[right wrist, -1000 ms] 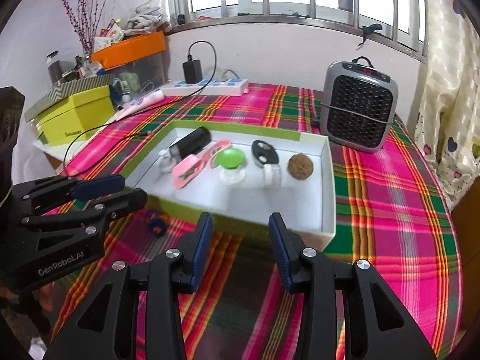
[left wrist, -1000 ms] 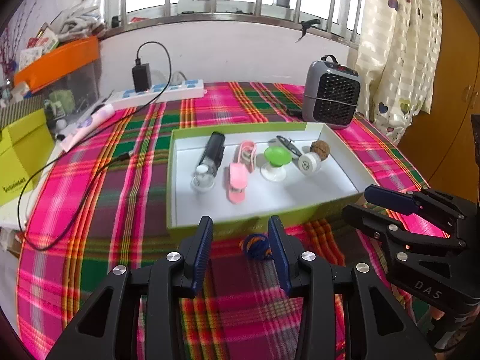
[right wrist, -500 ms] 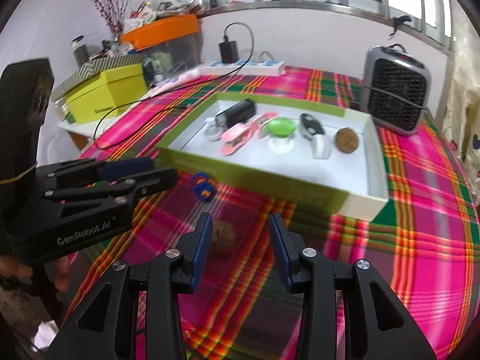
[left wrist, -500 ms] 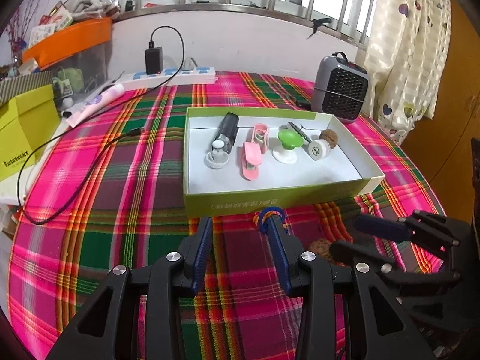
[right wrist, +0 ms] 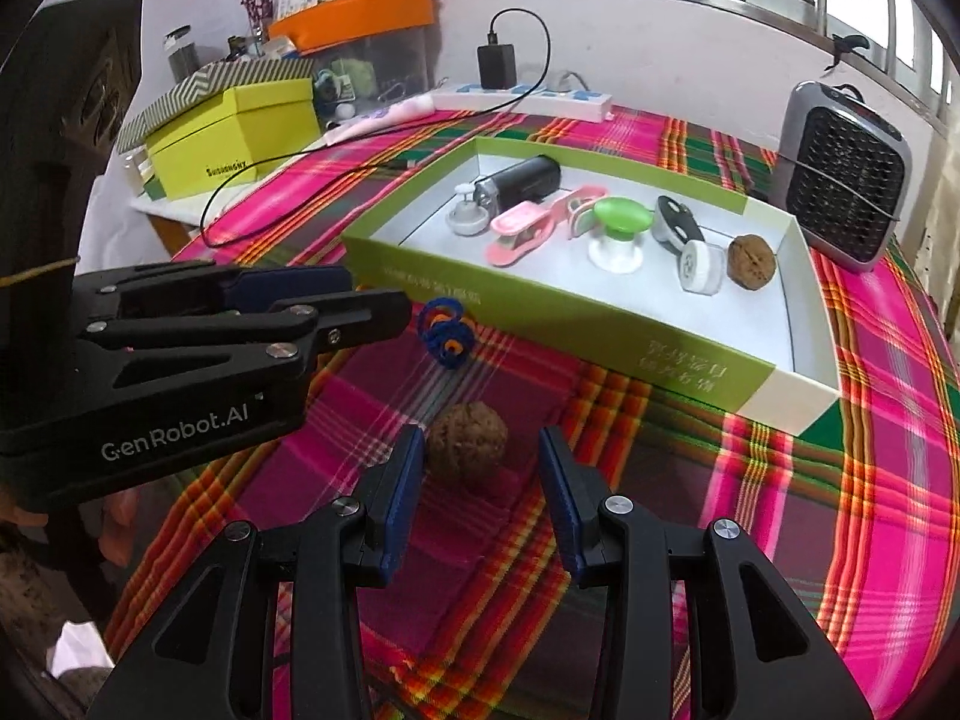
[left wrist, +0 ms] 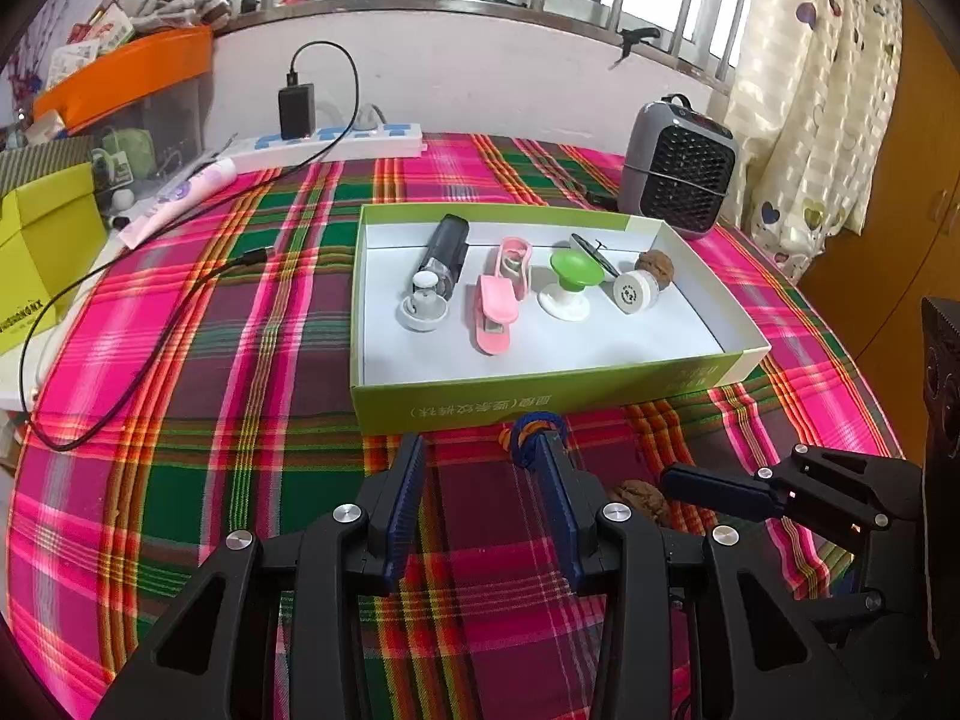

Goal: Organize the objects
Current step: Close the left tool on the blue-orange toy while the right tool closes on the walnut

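Plaid cloth covers the surface (right wrist: 780, 516), and near its front edge, just outside the box (right wrist: 576, 330), lie a walnut (right wrist: 467, 443) and a blue-orange knot (right wrist: 445, 337). My right gripper (right wrist: 479, 480) has its jaws spread either side of the walnut, not yet touching; my left gripper (left wrist: 480, 498) is also spread and empty, beside the knot. I judge the walnut light, hard and rolling, so I'd pinch across its middle.
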Available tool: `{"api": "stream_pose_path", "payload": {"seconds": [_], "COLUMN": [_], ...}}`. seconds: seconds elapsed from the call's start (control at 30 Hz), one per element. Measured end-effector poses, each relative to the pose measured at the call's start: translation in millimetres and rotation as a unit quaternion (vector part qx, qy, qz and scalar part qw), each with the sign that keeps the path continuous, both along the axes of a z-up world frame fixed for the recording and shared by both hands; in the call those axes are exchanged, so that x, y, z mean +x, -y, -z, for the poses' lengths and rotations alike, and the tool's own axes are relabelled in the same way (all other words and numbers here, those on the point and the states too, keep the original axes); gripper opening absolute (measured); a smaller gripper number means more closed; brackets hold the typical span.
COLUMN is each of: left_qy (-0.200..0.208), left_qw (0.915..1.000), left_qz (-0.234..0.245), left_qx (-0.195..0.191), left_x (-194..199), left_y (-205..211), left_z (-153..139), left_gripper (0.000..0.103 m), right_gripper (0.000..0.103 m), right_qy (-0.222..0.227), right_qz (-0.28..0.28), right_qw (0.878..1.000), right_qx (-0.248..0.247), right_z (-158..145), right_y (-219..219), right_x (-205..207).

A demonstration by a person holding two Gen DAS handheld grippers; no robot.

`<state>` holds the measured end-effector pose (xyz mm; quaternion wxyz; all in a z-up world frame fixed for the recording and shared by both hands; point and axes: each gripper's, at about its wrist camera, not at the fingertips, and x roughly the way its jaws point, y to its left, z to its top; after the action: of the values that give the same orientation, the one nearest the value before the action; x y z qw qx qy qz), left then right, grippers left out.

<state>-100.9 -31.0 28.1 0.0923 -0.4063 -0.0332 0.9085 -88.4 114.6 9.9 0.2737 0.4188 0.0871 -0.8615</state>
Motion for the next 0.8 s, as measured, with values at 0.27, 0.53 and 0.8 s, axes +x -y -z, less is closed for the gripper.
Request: {"api": "stream_pose_path", "payload": {"seconds": [0.27,0.53,0.8], "left_qy": [0.007,0.013,0.022], "left_qw": [1.0,0.9997,0.9992], "left_qz": [0.006,0.022,0.032], "left_qx": [-0.001,-0.003,-0.005], "left_x": [-5.6,-10.7,-17.1], "left_y": [-3.0,-10.7,-21.6], "left_z": [3.5,7.4,12.8], "left_gripper": [0.036,0.036,0.036], "right_gripper": [0.04,0.031,0.031], "right_qy": [-0.005,-0.016,-0.02], "right_qz": [-0.004,0.001,0.011], "right_qw": [1.0,1.0,1.0], "right_qx": [0.006,0.02,0.016], "right_z": [1.0,-0.5,-4.8], "right_y": [0.0,-7.3,-17.4], "right_x": [0.3,2.5,3.1]}}
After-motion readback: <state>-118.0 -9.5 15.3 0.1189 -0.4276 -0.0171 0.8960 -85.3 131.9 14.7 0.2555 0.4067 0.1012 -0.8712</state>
